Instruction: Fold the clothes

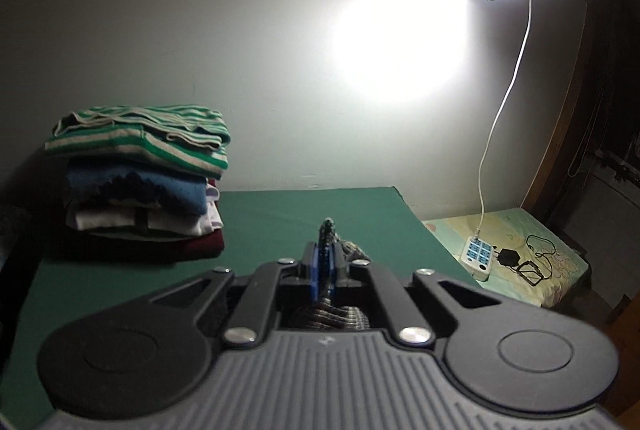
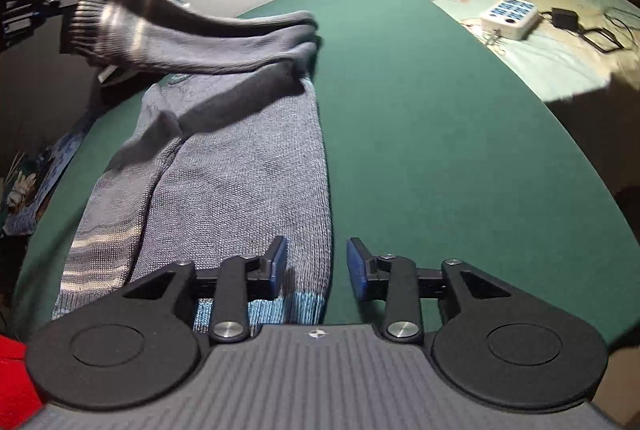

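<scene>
Currently, near to far, label by label:

Right gripper point(image 2: 316, 270): jaws parted, nothing between them; it hangs low over the hem end of the sweater, the left blue pad over the knit, the right pad over bare cloth beside the garment's right edge.

Sweater point(image 2: 240, 190): grey-blue knit lying flat on the green table point(image 2: 440, 130), long axis running away from the right gripper toward the far-left; a light-blue band at the near hem, pale stripes on the sleeve folded along its left side.

Key relation: the body lies directly ahead of and left of the right fingers; the right hand is the nearer one to the hem.

Raised sleeve point(image 2: 192, 38): lifted off the table, crossing over the upper body, striped ribbed cuff at far left.

Left gripper point(image 1: 326, 262): jaws closed on the cuff; knit bunches between the pads and beneath them.

Judgement: the sleeve fold is in progress; the hem fold looks not yet begun.

Folded stack point(image 1: 140, 182): finished garments at the far-left of the table, green-striped piece on top, apart from the sweater.

Power strip point(image 1: 478, 254): on the bedding beyond the table's right edge.
</scene>
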### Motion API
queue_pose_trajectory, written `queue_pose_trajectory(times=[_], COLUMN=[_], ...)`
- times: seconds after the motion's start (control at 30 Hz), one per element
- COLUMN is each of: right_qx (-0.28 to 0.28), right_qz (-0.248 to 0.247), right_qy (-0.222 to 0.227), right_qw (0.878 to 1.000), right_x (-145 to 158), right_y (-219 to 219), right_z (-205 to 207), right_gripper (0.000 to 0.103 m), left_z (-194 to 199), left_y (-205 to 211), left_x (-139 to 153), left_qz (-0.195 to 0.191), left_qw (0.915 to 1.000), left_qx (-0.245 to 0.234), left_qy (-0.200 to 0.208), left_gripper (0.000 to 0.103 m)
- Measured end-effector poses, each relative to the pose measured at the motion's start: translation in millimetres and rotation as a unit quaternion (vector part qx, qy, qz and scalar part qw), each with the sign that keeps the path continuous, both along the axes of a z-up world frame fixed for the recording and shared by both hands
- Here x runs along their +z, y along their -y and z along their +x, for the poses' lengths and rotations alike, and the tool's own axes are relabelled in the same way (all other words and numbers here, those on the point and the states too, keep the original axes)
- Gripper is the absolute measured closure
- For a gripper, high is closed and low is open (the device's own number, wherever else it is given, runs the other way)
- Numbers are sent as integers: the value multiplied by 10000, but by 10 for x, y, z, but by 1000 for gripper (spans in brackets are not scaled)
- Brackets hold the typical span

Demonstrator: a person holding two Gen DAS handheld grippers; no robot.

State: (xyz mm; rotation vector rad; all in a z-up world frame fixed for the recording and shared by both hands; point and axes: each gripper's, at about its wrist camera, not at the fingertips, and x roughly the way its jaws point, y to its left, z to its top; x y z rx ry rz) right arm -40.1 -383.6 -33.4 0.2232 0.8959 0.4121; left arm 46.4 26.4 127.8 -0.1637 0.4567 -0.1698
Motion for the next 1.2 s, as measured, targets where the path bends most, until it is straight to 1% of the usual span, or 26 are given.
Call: queue_pose_trajectory(times=[0.03,0.07,0.1,0.13,0.2,0.23,0.3,0.37,0.47,0.67,0.8,0.9,1.03,1.07,1.1,1.17,1.2], right_qx=[-41,-56,-51,-29,-68,-93,-136,-18,307,1153,1539,1744,2101,2165,2193,2190,2141], right_qz=[36,66,66,41,-86,-131,-133,-152,-260,-543,-606,-795,-679,-729,-795,-783,-776], right_qy=[-18,-12,-1,14,97,127,198,342,495,666,582,478,109,77,88,161,215], right_qw=[10000,10000,10000,10000,9999,9998,9996,9993,9980,9896,9845,9803,9753,9735,9724,9724,9735], right_x=[-9,-16,-23,-33,-34,-22,28,124,264,430,387,310,188,176,176,228,269], right_y=[-3,-17,-41,-72,-130,-147,-167,-219,-344,-677,-865,-996,-1072,-1084,-1091,-1017,-962], right_z=[-25,-45,-54,-53,-53,-45,-41,-73,-110,-225,-257,-272,-302,-324,-354,-399,-422], right_gripper=[65,67,75,79,92,95,98,98,98,98,98,98,98,96,94,94,91], left_z=[10,24,39,61,107,127,153,182,233,275,270,255,237,236,231,202,187], left_y=[-43,-84,-124,-161,-247,-292,-391,-476,-575,-763,-863,-922,-1023,-1045,-1054,-1074,-1084], left_x=[32,51,70,86,112,126,162,210,274,326,276,204,62,24,-13,-78,-109], left_qz=[-4,-25,-40,-39,-62,-100,-187,-235,-246,-279,-250,-177,-126,-109,-91,-109,-114], left_qw=[10000,10000,9999,9999,9998,9997,9994,9991,9986,9976,9967,9959,9939,9932,9927,9920,9917], left_qx=[31,59,89,128,200,234,284,345,456,629,759,846,1008,1053,1085,1112,1127], left_qy=[17,23,27,17,-19,-44,-72,-76,-80,-108,-168,-258,-430,-480,-528,-585,-613], left_gripper=[102,102,102,102,102,102,102,102,102,102,102,102,102,102,102,102,102])
